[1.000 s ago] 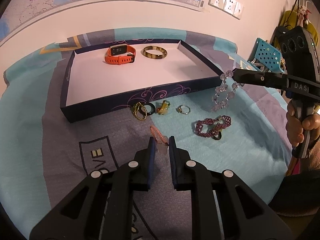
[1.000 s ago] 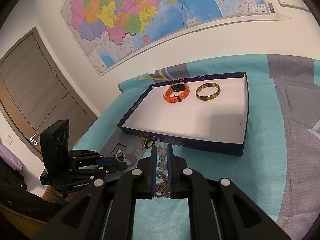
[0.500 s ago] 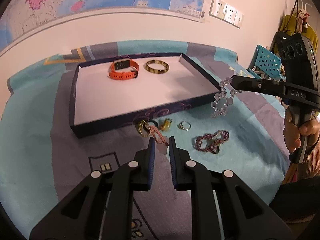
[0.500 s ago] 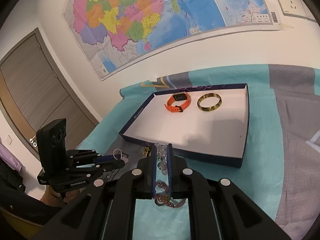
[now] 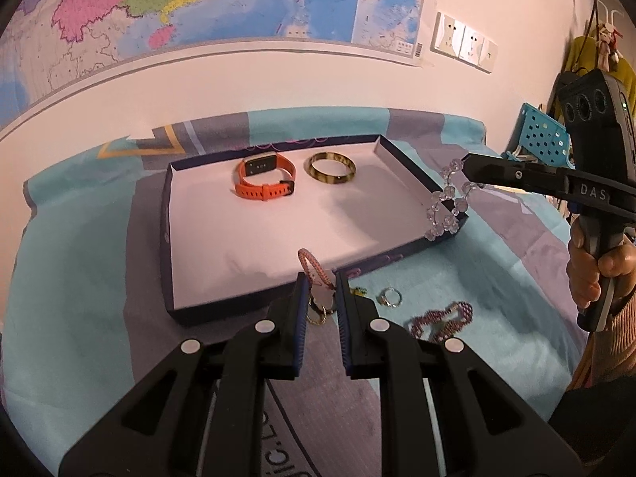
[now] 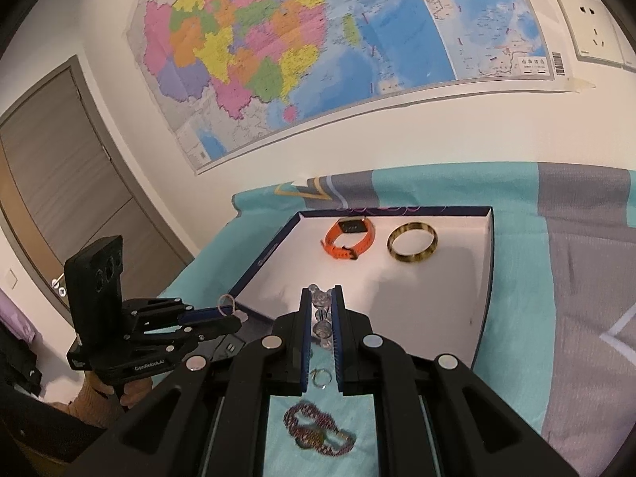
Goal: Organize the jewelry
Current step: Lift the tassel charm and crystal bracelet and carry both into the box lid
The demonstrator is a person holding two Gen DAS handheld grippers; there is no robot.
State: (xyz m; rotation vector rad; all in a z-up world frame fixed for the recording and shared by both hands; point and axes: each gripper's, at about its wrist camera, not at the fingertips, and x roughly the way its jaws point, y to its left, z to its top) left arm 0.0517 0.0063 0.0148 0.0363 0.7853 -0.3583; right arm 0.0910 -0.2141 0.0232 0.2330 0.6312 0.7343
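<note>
Your tray [image 5: 175, 238] holds the orange watch [image 5: 264, 179] and bangle [image 5: 332, 167]. Your left gripper [image 5: 320, 286] clamps the pink bracelet [image 5: 312, 264], your right gripper [image 6: 320, 310] the crystal bracelet [image 5: 447, 202]; rings [image 5: 389, 297] and the beaded bracelet [image 5: 441, 318] remain on the bed.

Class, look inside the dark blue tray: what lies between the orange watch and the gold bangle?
Nothing: between the orange watch and the gold bangle only the dark blue tray's bare white floor shows, in both wrist views.
</note>
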